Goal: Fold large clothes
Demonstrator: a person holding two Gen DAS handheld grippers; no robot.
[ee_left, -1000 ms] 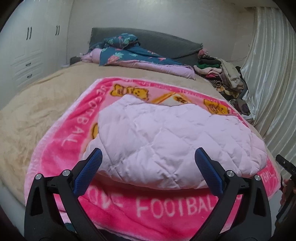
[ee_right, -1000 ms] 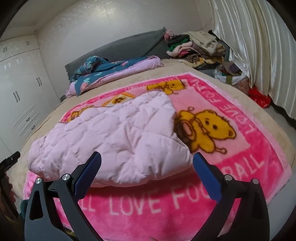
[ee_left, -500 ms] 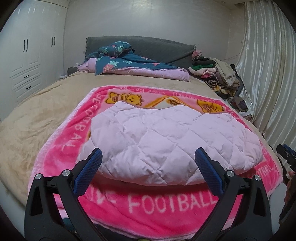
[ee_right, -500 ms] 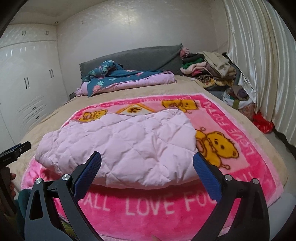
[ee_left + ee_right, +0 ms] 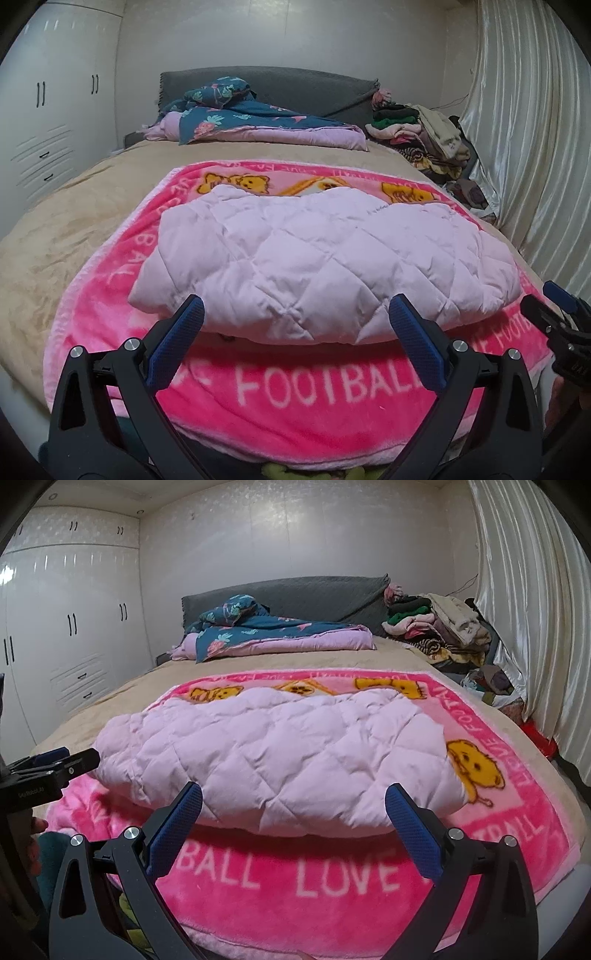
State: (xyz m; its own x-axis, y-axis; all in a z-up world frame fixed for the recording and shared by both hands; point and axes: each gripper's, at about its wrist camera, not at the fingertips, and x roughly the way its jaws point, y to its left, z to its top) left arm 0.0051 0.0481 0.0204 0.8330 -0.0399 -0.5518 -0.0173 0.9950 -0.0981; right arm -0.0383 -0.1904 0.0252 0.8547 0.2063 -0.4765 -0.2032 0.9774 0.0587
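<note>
Presently, in the left wrist view, the left tongs (image 5: 295,325) stand wide apart, holding nothing, just short of the quilted pink coat (image 5: 325,258) lying folded on the pink blanket (image 5: 332,398) at 12 o'clock. In the right wrist view, the right tongs (image 5: 293,806) likewise gape empty before it. Risk, as judged: the puffy padding may spring back and undo the fold, or a low grab may catch the blanket too.

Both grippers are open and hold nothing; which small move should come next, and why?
Probably bring both forward to the near edge of the quilted pink garment. The left gripper and right gripper are open just short of it, and it lies bulky on the pink blanket.
</note>
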